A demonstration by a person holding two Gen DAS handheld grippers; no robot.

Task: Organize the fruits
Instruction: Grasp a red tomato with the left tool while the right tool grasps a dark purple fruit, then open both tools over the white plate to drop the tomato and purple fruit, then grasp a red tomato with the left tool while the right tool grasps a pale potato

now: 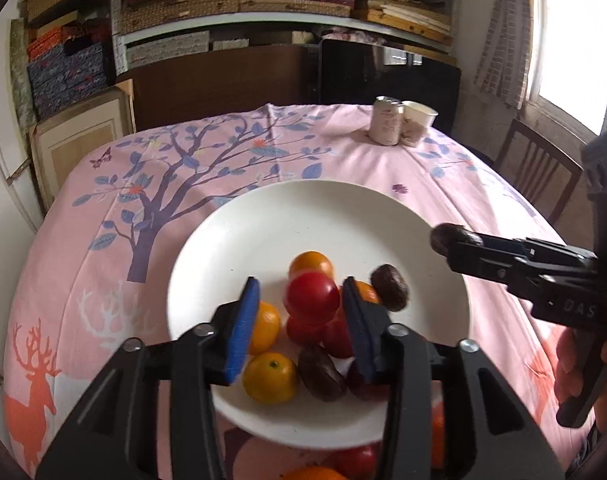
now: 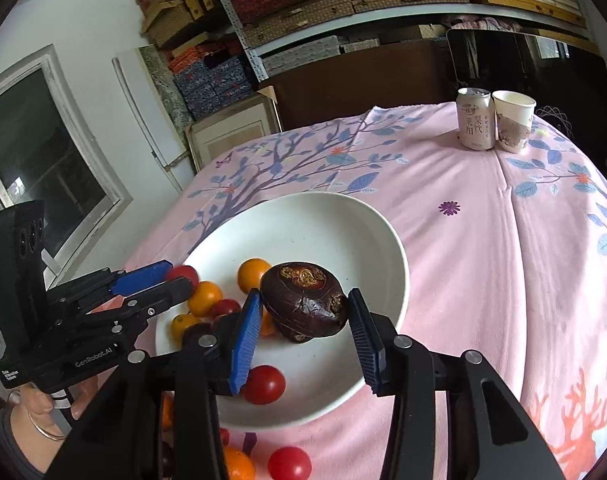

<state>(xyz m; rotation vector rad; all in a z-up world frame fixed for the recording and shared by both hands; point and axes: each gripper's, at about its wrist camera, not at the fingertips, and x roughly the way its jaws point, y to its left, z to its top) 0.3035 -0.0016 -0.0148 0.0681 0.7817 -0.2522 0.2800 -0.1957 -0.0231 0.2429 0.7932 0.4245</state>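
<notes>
Setting was a lived-in home room, dining and storage together. Table wore a pink tablecloth [image 1: 207, 168] printed with a tree and deer. A wooden chair [image 1: 539, 176] stood by a bright window [image 1: 575, 40]. Shelves [image 2: 343, 4] behind held stacked woven and fabric-covered boxes. A drink can [image 2: 476, 119] touched a paper cup [image 2: 513, 121].

Far half of the plate [image 1: 287, 216] is bare; the near half is crowded with fruit [image 1: 269, 376]. The left tool [image 1: 299, 320] hangs over that pile, jaws apart around a tomato [image 1: 312, 298]. The right tool [image 2: 303, 320], gripping a dark fruit [image 2: 303, 306], occupies the plate's right side. The bench [image 1: 207, 152] beyond the plate is open cloth, except a can [image 2: 476, 124] and cup [image 2: 513, 120] touching at the far right. Loose fruit [image 2: 289, 462] lies before the plate's near rim.
</notes>
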